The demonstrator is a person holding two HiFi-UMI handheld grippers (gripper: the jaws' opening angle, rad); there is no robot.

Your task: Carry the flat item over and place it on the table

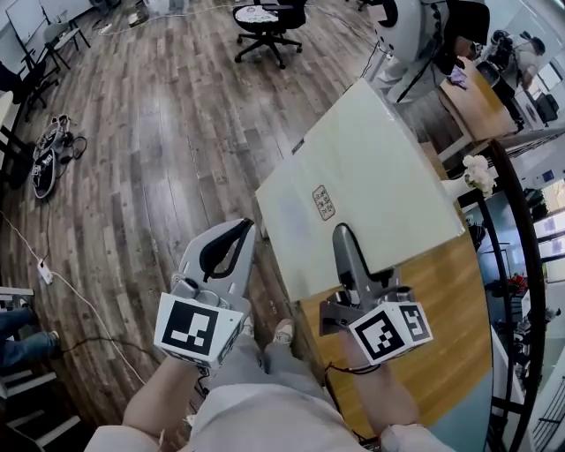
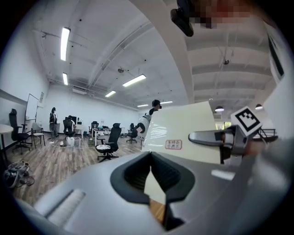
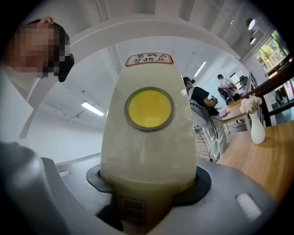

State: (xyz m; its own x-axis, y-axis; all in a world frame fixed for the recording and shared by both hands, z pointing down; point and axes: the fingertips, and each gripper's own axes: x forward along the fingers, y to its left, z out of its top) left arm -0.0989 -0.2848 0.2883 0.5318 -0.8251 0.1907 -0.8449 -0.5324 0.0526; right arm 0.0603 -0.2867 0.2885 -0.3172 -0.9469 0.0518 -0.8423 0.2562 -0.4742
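Holding the flat board (image 1: 371, 177) over the tabletop's (image 1: 441, 327) left edge, partly overhanging: left gripper (image 1: 237, 234) jaws pinched on its left edge, right gripper (image 1: 342, 238) jaws clamped on its near edge. Keep level, carry inward, lower both sides together before releasing.

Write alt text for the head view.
A person grips a large pale flat board with the left tongs and the right tongs, partly over a wooden table. Wood floor and an office chair lie beyond.
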